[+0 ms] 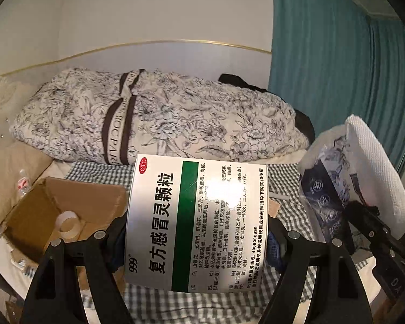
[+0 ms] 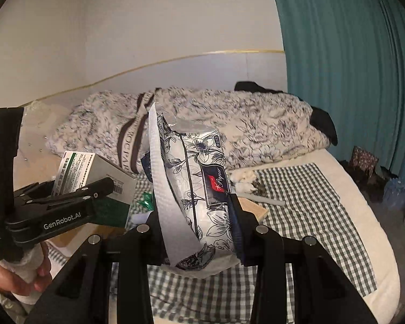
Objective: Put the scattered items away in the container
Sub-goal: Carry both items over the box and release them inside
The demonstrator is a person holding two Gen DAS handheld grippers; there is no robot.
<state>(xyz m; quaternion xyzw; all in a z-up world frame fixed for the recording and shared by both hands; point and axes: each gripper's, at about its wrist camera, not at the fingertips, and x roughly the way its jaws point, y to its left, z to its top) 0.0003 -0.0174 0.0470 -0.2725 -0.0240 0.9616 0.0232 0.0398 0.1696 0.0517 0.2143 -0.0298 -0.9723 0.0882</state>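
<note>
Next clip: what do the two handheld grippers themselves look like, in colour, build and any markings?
Both are matte black plastic with linked bars joined by round silver pins. The left gripper carries white "GenRobot.AI" lettering on its side and smaller green text near the base; its handle is wrapped in something white. The right gripper shows the same black bars and pins, with blue textured fingers.

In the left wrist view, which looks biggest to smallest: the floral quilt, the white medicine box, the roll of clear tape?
1. Folded floral quilt, widest in the frame.
2. White and green medicine box, though it is held close to the camera, so it looks enlarged.
3. Roll of clear tape in the brown cardboard box, clearly smallest.
</note>
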